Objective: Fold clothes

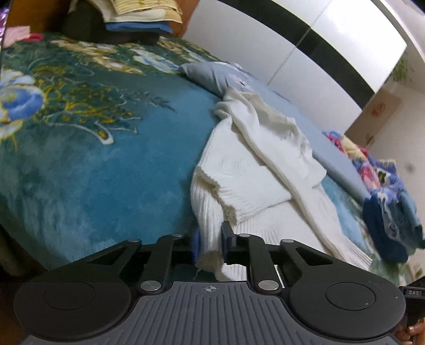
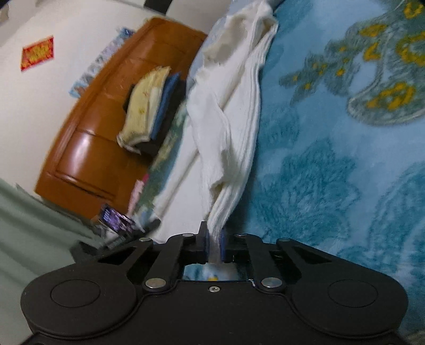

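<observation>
Left wrist view: the left gripper (image 1: 210,245) is clamped narrow on a bunched edge of the white sweater (image 1: 255,164), ribbed knit pinched between the blue-padded fingers (image 1: 196,245), a frayed bit hanging just below them. From the jaws the sweater runs fwd & to the right, soft ribbed cloth in thick rumpled folds w/ a wide ribbed cuff or hem flap just above the fingers. It lies on a plush teal blanket (image 1: 93,172), fuzzy pile w/ blue-white flowers and gold scrollwork, spreading left & ahead of the gripper. Beyond the sweater, a smooth pale-blue sheet (image 1: 313,132) w/ a grey-blue pillow (image 1: 212,77) at its far end. Far right of the gripper, a crumpled floral bundle (image 1: 390,212) in blue, red & yellow. Far ahead-left, a stack of folded clothes (image 1: 138,18), cream over blue over black. Right wrist view: the right gripper (image 2: 214,242) is closed tight on the sweater (image 2: 233,119), thin layered edge squeezed between blue pads (image 2: 205,242); cloth rises straight ahead in a twisted, taut rope-like column, widening farther out. Blanket (image 2: 332,172) fills everything right of the gripper. Ahead-left, glossy orange-brown wooden headboard (image 2: 87,132) w/ the folded stack (image 2: 148,106) against it; red paper sign (image 2: 37,53) on the white wall, far left. View blurry; small items near the gripper's left can't be made out.
</observation>
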{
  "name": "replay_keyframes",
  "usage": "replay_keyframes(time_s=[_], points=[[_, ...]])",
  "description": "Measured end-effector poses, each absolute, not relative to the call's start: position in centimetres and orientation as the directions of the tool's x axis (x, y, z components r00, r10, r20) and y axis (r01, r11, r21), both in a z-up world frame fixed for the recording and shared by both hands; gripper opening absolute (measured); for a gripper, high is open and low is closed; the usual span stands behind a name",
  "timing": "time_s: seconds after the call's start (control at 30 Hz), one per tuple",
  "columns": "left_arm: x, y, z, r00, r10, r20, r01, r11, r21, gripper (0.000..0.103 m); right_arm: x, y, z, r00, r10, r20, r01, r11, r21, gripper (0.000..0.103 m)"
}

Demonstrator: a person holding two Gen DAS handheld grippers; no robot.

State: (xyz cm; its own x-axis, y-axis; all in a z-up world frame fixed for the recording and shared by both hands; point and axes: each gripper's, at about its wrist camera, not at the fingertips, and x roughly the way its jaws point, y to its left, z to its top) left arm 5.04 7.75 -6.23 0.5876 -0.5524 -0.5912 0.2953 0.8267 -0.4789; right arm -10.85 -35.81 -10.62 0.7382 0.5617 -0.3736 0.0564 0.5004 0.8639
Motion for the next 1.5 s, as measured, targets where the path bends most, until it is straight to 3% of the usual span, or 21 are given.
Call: replay_keyframes(time_s=[0.2, 0.5, 1.0, 1.1, 1.2, 1.27, 1.33, 1.4, 1.5], points=[[3.6, 7.2, -4.2, 0.611, -0.574, -0.545, 0.329, 0.811, -0.484, 0.010, -12.5, -37.8, -8.9, 0.777, 0.534, -0.334, 0.032, 0.495, 0.868, 0.009], [4.1, 7.5, -6.4, 0.577, -0.539, -0.613, 0.277, 0.836, -0.474, 0.010, -12.2, -37.3, -10.8, 0.727, 0.539, -0.427, 0.098, 0.534, 0.840, 0.009], [4.0, 7.4, -6.5, 0.569, -0.531, -0.628, 0.272, 0.842, -0.465, 0.013, -11.9, -36.9, -10.9, 0.705, 0.522, -0.481, 0.115, 0.585, 0.803, 0.010], [3.9, 7.0, -6.1, 0.566, -0.525, -0.635, 0.289, 0.848, -0.444, 0.021, -12.0, -36.8, -10.4, 0.703, 0.524, -0.480, 0.101, 0.594, 0.798, 0.017], [3.5, 6.6, -5.6, 0.574, -0.519, -0.633, 0.308, 0.853, -0.421, 0.041, -12.1, -36.6, -9.7, 0.706, 0.517, -0.484, 0.089, 0.614, 0.785, 0.021], [3.3, 6.3, -5.2, 0.582, -0.512, -0.632, 0.321, 0.859, -0.399, 0.048, -12.2, -36.7, -9.2, 0.713, 0.516, -0.475, 0.079, 0.615, 0.785, 0.032], [3.1, 6.1, -4.9, 0.589, -0.506, -0.630, 0.329, 0.863, -0.384, 0.063, -12.4, -36.7, -8.7, 0.718, 0.509, -0.475, 0.068, 0.628, 0.775, 0.039], [3.0, 6.1, -4.7, 0.594, -0.505, -0.626, 0.333, 0.863, -0.380, 0.065, -12.4, -36.8, -8.3, 0.725, 0.500, -0.474, 0.065, 0.635, 0.770, 0.044], [3.0, 6.1, -4.4, 0.598, -0.502, -0.625, 0.335, 0.865, -0.374, 0.072, -12.6, -37.0, -7.7, 0.735, 0.487, -0.472, 0.062, 0.645, 0.762, 0.061]])
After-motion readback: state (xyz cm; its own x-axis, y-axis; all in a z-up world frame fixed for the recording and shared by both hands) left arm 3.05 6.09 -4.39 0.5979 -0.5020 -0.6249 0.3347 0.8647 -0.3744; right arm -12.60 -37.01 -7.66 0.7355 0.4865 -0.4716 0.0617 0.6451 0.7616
